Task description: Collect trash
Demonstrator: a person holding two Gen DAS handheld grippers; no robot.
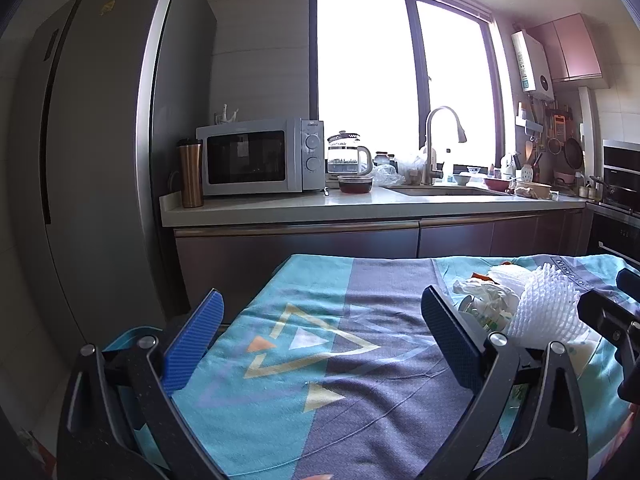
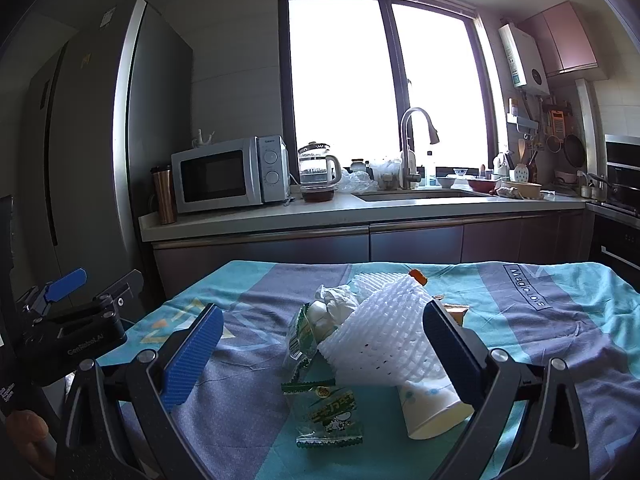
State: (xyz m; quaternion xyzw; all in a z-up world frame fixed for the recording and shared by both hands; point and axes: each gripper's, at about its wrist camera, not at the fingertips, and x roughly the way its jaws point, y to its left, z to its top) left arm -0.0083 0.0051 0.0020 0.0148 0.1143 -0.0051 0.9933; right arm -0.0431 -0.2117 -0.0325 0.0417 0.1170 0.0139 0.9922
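The right gripper [image 2: 323, 322] hovered low over the cloth-covered table [image 2: 560, 320] with its blue-padded jaws spread wide and nothing pressed between them. The trash lay in a loose heap straight ahead, mostly inside the gap between the two fingers but clear of both pads. A white foam fruit net [image 2: 380, 336] sat at the centre of the heap, leaning toward the right finger and just beside it. Under the net's near end a paper cup [image 2: 430, 412] lay tipped on its side, its mouth facing the camera, close to the inner face of the right finger. A crumpled white tissue [image 2: 334, 300] rested behind the net on the left, and a clear green-printed wrapper [image 2: 328, 412] lay flat on the cloth nearest the camera, well apart from the left finger. A small orange scrap [image 2: 418, 276] showed at the far tip of the net.

The left gripper [image 1: 322, 326] was held to the left of the heap, jaws likewise wide apart, with only bare patterned cloth between them. From its view the foam net [image 1: 548, 304] and tissue [image 1: 486, 294] lay beyond its right finger, outside the gap. Behind the table ran a kitchen counter [image 2: 320, 210] with a microwave [image 2: 228, 174] and a sink tap [image 2: 412, 144].
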